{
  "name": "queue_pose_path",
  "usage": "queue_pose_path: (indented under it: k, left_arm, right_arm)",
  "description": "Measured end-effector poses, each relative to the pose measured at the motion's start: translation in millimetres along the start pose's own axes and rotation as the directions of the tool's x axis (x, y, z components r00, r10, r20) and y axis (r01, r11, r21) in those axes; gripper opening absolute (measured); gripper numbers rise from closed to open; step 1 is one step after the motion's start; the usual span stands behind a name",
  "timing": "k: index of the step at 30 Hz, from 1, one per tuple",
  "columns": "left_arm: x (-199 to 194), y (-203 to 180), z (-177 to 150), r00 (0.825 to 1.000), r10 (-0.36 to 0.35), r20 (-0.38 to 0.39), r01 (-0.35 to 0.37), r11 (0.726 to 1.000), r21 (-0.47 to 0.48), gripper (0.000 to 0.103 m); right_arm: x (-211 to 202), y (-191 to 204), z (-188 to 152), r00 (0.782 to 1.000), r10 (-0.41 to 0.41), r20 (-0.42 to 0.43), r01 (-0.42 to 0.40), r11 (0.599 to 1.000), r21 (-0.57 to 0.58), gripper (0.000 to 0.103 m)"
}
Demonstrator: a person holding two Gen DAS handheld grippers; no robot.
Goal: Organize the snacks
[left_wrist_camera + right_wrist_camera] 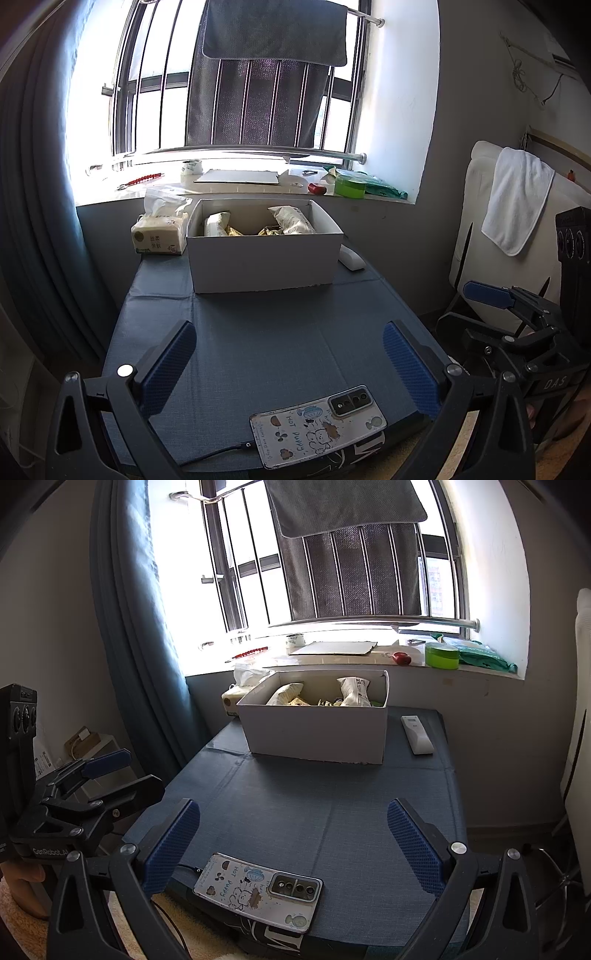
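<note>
Blue table [258, 343], snack box [264, 254], left claw [290, 363] and right claw [293, 843] wide open, empty

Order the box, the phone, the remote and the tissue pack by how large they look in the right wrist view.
1. box
2. phone, though it lies nearest the camera
3. remote
4. tissue pack, mostly hidden behind the box, so its rank is unsure
</note>
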State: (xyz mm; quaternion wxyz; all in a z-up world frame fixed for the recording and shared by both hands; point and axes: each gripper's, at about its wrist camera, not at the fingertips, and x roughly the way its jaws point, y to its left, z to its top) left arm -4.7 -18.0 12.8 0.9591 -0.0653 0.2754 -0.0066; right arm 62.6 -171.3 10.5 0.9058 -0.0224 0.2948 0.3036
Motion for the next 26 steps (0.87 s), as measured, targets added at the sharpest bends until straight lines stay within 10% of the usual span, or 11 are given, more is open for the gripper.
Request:
queue_pose_path:
  k: [26]
  left_arm:
    - [-0.4, -2.2, -0.4, 1.000, -0.014, -0.004, 0.014, 1.000, 0.007, 0.103]
  right_arm:
    - [0.0, 1.5, -0.8, 1.000, -0.006, -0.004, 0.006, 1.000, 0.002, 0.103]
